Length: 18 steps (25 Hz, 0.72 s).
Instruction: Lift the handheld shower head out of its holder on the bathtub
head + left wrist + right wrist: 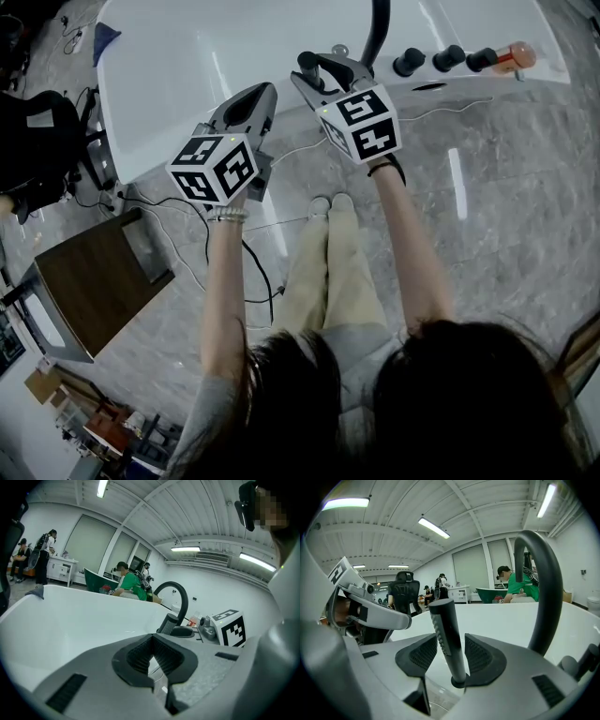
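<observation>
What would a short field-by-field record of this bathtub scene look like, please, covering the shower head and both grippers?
Shower head: dark stick handset, upright in its holder on the bathtub rim
Right gripper: jaws apart, one on each side of the shower head, pads not pressing
Left gripper: jaws together, nothing between them, beside the right one
Nearby: black arched spout, black knobs
Task step: lift not yet begun

The head view looks steeply down from above the person onto the bathtub (169, 84) rim. Each gripper view sits low behind its own jaws, facing nearly level across the bathtub (at close range). All three views share the curved spout (378, 28).
</observation>
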Tool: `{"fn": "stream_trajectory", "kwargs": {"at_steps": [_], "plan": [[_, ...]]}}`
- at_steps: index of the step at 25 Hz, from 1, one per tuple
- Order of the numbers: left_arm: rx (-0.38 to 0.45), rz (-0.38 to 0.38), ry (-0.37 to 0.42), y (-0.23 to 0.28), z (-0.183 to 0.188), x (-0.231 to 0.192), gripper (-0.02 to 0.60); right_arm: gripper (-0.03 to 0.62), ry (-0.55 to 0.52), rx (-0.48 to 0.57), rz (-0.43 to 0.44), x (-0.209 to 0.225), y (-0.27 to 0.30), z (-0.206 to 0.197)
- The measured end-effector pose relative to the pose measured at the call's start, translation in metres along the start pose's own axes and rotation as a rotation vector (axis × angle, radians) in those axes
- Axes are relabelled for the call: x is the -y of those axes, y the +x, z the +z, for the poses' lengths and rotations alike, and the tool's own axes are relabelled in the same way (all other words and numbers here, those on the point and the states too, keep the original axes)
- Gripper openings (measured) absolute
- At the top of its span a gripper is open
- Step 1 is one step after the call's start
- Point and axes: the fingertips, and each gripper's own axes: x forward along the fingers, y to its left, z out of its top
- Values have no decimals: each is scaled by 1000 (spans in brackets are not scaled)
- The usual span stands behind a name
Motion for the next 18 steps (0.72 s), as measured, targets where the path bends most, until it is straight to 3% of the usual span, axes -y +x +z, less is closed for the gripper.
{"fn": "stream_trajectory", "kwargs": {"at_steps": [18], "plan": [[-16, 0, -25, -3, -16, -2, 5, 138, -51, -16, -66, 1, 10, -3]]}}
